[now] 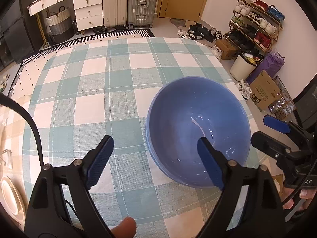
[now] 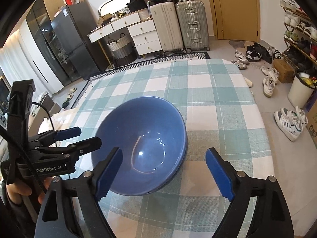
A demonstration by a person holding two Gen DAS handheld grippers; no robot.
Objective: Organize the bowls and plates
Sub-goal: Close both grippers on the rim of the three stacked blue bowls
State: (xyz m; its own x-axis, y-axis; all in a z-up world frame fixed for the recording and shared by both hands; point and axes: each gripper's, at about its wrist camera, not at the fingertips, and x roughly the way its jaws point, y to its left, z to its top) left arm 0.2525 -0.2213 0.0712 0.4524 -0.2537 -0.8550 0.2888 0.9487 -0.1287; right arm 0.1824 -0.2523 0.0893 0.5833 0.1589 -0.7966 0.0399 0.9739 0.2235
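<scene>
My left tongs (image 1: 155,158) stand spread wide, and the blue bowl (image 1: 198,130) sits on the desk (image 1: 99,103) with its near-left rim between their two tips: one tip hangs over the bowl's hollow, the other over bare cloth to the bowl's left, and neither pad (image 1: 100,158) presses on it. My right tongs (image 2: 164,172) are spread just as wide. Their left pad (image 2: 109,174) lies over the near rim of the bowl (image 2: 142,138); the right pad stands over the cloth just beside the bowl's right flank, not touching it. Nothing is pinched by either pair.

The bowl stands upright toward the desk's right edge, nearer my side than the far edge. It is round, deep and smooth, a glossy periwinkle blue inside, with bright glints and a thin pale arc in its bottom. At its left rim I see a second lip line, as though another bowl is nested beneath, though I cannot tell for sure.

The desk wears a woven cloth checked in teal and white. The tongs have black arms with ribbed blue pads.
</scene>
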